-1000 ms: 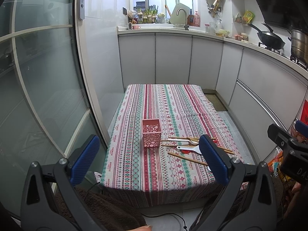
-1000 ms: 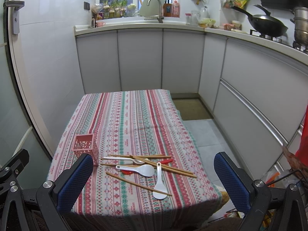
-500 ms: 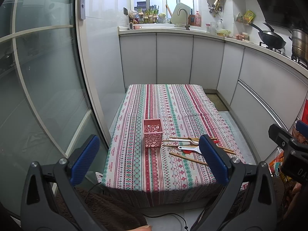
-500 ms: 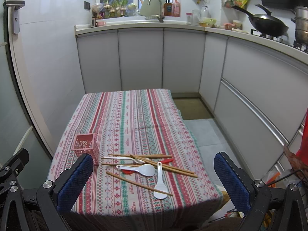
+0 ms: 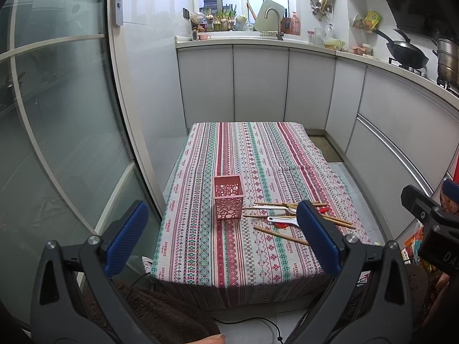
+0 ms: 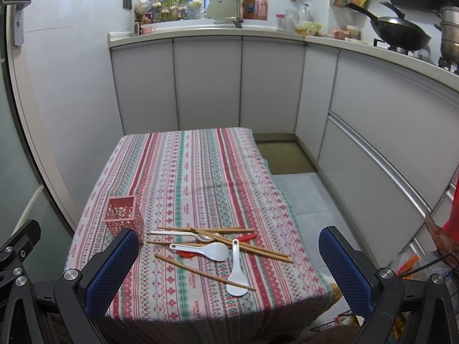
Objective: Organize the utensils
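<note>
A pink perforated holder (image 5: pixel 228 199) (image 6: pixel 123 216) stands upright and empty on the striped tablecloth (image 5: pixel 258 157) (image 6: pixel 195 177), near its front left. To its right lie loose utensils: several wooden chopsticks (image 6: pixel 200 271) (image 5: pixel 279 236), two white rice spoons (image 6: pixel 208 250) (image 6: pixel 236 272), a metal spoon (image 6: pixel 183 235) and red pieces (image 6: pixel 246 237). My left gripper (image 5: pixel 223 239) is open and empty, held back from the table's front edge. My right gripper (image 6: pixel 229 261) is open and empty, also short of the table, facing the utensils.
A glass door with frame (image 5: pixel 123 149) runs along the table's left side. White kitchen cabinets (image 6: pixel 206 83) stand behind and to the right, with a sink, bottles and a wok (image 6: pixel 398 33) on the counter. Floor (image 6: pixel 309 197) lies between table and right cabinets.
Both grippers have drifted slightly; the table and utensils shift a little in view. Nothing on the table has moved.
</note>
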Action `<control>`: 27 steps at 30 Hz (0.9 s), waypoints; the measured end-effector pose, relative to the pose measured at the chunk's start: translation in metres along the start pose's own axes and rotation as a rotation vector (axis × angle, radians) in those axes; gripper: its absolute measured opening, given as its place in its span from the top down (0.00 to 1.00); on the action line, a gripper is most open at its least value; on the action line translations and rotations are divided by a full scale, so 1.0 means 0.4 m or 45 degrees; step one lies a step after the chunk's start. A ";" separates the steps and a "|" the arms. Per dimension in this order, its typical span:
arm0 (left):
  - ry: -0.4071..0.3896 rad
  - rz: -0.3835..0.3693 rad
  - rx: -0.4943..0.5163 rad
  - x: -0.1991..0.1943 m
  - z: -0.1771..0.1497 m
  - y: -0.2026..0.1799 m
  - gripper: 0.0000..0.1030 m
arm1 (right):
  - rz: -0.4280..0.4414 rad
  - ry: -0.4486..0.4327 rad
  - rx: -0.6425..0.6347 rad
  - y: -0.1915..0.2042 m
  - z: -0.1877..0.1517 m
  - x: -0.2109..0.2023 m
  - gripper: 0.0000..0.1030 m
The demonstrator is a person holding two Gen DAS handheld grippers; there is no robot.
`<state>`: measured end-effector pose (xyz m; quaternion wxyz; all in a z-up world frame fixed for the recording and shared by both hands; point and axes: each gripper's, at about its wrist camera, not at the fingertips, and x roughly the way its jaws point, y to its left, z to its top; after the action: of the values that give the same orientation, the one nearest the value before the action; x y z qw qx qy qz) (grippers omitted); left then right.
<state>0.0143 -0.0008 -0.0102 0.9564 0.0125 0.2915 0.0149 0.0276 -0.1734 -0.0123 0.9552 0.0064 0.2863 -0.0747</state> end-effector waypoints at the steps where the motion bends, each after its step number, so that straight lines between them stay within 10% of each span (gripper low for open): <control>1: 0.002 0.002 0.002 0.004 0.000 -0.001 0.01 | 0.000 0.003 -0.003 0.000 0.000 0.005 0.00; 20: 0.060 -0.232 0.153 0.198 0.035 -0.083 0.01 | -0.036 0.155 -0.036 -0.089 0.055 0.252 0.00; 27: 0.273 -0.316 0.368 0.365 0.035 -0.182 0.01 | -0.011 0.370 0.007 -0.162 0.056 0.439 0.00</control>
<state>0.1448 -0.0684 -0.0822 0.9027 0.1118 0.3899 -0.1438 0.1750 -0.2633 -0.0877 0.9033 0.0186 0.4216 -0.0778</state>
